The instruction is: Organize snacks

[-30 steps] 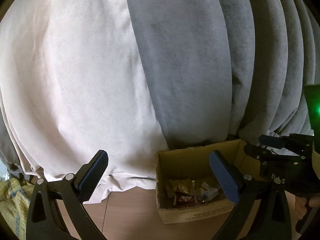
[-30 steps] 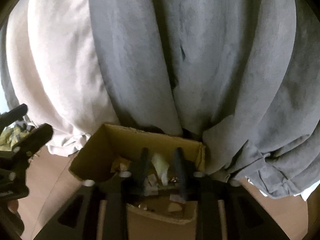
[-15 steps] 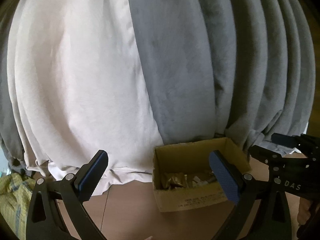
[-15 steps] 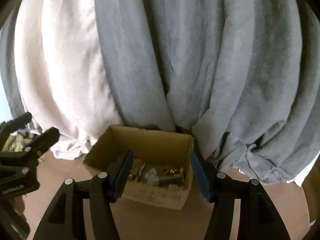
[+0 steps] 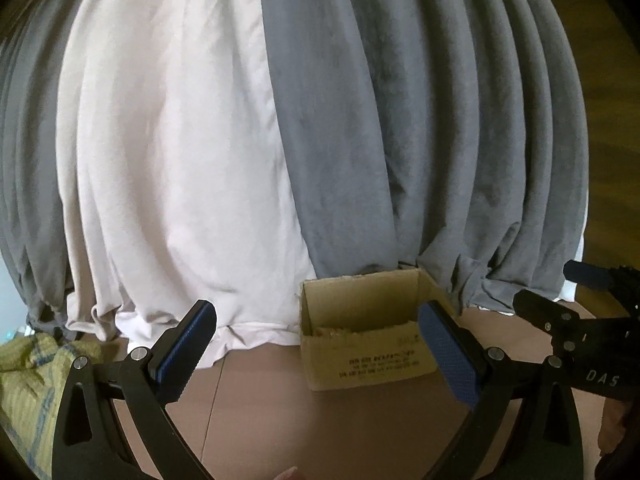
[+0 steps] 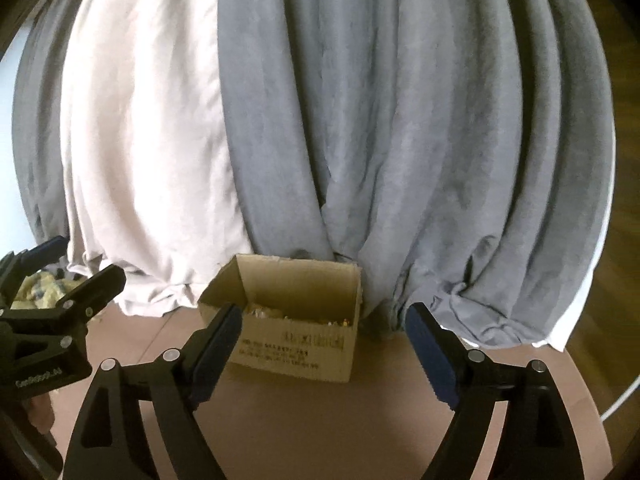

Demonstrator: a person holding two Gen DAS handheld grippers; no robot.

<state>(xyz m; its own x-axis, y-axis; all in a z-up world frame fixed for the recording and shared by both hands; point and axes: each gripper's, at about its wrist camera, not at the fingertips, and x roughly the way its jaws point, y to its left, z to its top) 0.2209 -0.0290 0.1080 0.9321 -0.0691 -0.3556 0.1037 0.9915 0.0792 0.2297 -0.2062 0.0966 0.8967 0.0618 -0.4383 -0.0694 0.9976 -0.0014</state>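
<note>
curtains (image 5: 320,140) fill the background — a pale panel at 10 o'clock, grey folds from 12 round to 3 — and they pool on a brown floor (image 6: 320,420).

a second ago the right gripper (image 6: 324,352) had its fingers nearly together, low over the cardboard box (image 6: 296,344); now its blue-padded jaws stand wide apart and empty, and the box sits farther off, at 12 o'clock between them. the left gripper (image 5: 316,356) is likewise spread and holding nothing; in its view the box has shrunk from a look down into it to a side-on look at about 1 o'clock. both tools have drawn back and up. my reading: a snack was just dropped in, and this is the retreat before fetching another — or the end.

snacks (image 6: 280,314) show only as small glinting wrappers inside the box, against the curtain hem.

writing: dark print on the box front is too blurred to read. "das" is legible on the other gripper's body at 3 o'clock in the left view; white lettering on the tool at 9 o'clock in the right view is unclear. a yellow cloth (image 5: 28,380) lies at 8 o'clock.
</note>
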